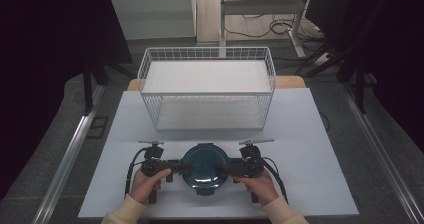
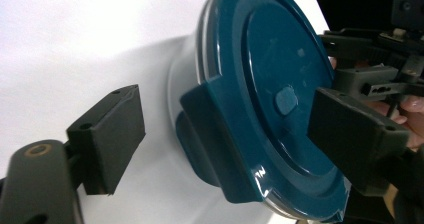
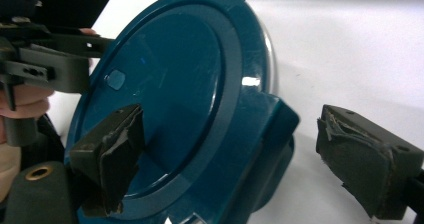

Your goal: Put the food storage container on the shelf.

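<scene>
Between two sets of fingers, left gripper (image 1: pixel 176 167) and right gripper (image 1: pixel 226 168) (both spread wide, gripping nothing), one teal lidded container (image 1: pixel 204 167) sits, a clasp inside each gap.

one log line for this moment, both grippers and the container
left gripper: open, jaws astride left lid clip | right gripper: open, astride right clip | teal-lidded container: on table, before wire basket

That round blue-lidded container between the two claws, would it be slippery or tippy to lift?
Probably a bit slippery: the lid is glossy and reflects light. The container looks stiff and sits low and wide, so it seems unlikely to tip. The clip tabs at its sides, each between open jaws, should give a firmer hold.
</scene>
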`<move>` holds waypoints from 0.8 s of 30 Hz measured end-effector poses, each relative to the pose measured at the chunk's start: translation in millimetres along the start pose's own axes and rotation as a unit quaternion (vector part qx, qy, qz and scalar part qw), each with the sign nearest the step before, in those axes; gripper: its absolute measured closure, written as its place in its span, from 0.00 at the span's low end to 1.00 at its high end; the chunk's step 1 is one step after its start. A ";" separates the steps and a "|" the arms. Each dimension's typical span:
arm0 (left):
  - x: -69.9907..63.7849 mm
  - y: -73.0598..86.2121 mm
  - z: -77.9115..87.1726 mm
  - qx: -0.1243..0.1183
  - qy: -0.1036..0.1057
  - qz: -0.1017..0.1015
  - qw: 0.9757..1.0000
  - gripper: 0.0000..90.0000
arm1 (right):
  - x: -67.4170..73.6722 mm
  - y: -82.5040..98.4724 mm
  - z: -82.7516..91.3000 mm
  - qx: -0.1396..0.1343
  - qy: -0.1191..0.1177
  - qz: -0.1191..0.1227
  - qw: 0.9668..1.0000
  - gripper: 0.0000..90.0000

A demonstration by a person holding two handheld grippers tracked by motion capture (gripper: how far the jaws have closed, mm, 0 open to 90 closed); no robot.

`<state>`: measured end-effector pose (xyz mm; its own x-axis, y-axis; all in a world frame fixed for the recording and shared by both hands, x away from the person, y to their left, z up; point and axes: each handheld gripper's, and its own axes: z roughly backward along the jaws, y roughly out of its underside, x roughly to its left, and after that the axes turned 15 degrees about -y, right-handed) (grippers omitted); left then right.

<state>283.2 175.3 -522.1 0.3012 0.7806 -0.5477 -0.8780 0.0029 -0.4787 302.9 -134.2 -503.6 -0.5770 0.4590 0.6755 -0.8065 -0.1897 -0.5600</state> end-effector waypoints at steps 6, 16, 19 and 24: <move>5.0 3.7 -8.0 0.018 0.035 0.027 0.999 0.23 | -4.5 3.4 -6.4 0.008 -0.038 -0.034 0.999 0.14; -0.8 4.9 -3.8 0.004 0.023 0.027 0.999 0.35 | -2.3 4.8 -5.0 -0.009 -0.037 -0.053 0.998 0.23; -1.6 5.0 -2.7 0.004 0.021 0.028 0.999 0.35 | -3.9 4.8 -2.5 -0.016 -0.041 -0.059 0.997 0.27; -4.7 5.7 1.2 0.000 0.016 0.030 0.999 0.38 | -1.1 5.4 0.9 -0.020 -0.041 -0.050 0.998 0.30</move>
<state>276.3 172.5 -521.4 0.2605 0.7586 -0.5971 -0.8948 -0.0426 -0.4445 299.1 -136.6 -506.9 -0.5039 0.4006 0.7652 -0.8558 -0.1119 -0.5050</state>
